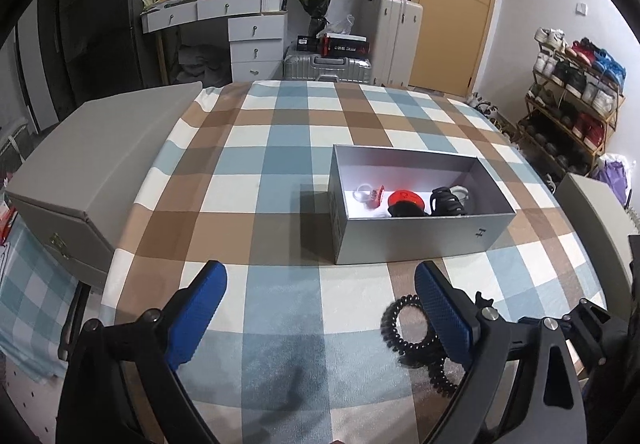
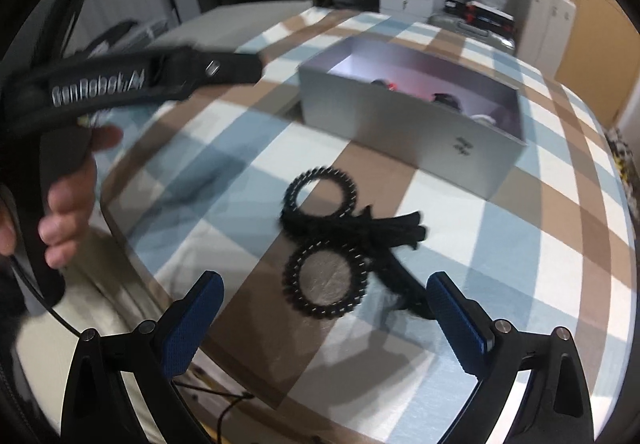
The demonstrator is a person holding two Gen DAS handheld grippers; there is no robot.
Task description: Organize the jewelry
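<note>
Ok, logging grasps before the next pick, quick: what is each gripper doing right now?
Left gripper: open, holding nothing; a black coil hair tie lies beside its right finger.
Right gripper: open, holding nothing, above the hair ties.

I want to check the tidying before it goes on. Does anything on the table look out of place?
Yes. A tangle of black coil hair ties and a black bow lies loose on the checked tablecloth, in front of the grey box, while other pieces already sit inside the box. Nothing looks spilled or broken.

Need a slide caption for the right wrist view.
Open right gripper above black spiral hair ties on checked cloth, grey box behind.
</note>
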